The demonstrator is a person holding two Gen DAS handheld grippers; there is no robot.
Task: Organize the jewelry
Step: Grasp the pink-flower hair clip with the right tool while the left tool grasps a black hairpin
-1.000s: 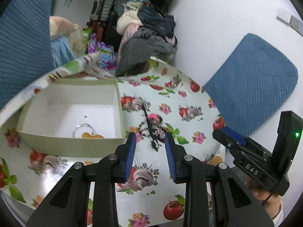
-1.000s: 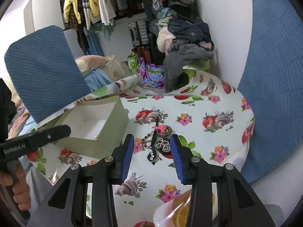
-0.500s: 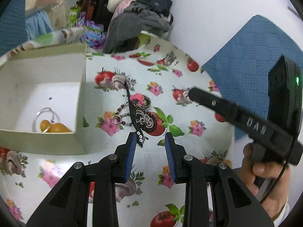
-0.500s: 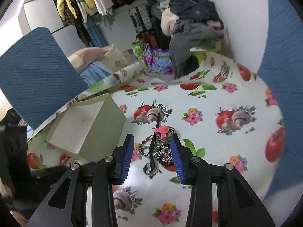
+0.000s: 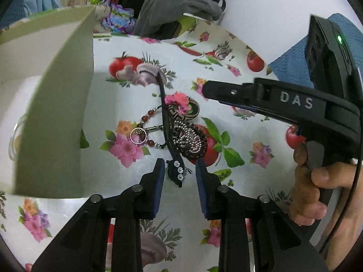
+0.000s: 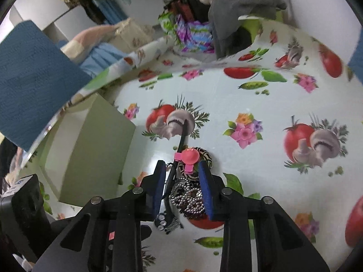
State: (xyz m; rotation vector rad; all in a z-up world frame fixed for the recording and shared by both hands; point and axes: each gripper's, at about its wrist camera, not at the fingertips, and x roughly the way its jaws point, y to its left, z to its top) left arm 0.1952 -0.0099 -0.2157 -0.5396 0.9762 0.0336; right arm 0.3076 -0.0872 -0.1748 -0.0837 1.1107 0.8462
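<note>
A heap of jewelry lies on the patterned tablecloth: a black strap with rhinestones, a silver bead piece, a red bead bracelet and a pink flower clip. My left gripper is open, its blue pads on either side of the strap's rhinestone end. My right gripper is open low over the heap, its pads flanking the pink clip and silver beads. The pale green box stands to the left, a ring and orange items barely showing inside.
The box stands left of the heap in the right wrist view. Blue cushions and a pile of clothes lie beyond the table's far edge. The right gripper's body reaches in from the right.
Both grippers have moved forward and down toward the jewelry heap. The left pads now flank the strap end; the right pads now flank the pink clip and beads. Both stay open.
</note>
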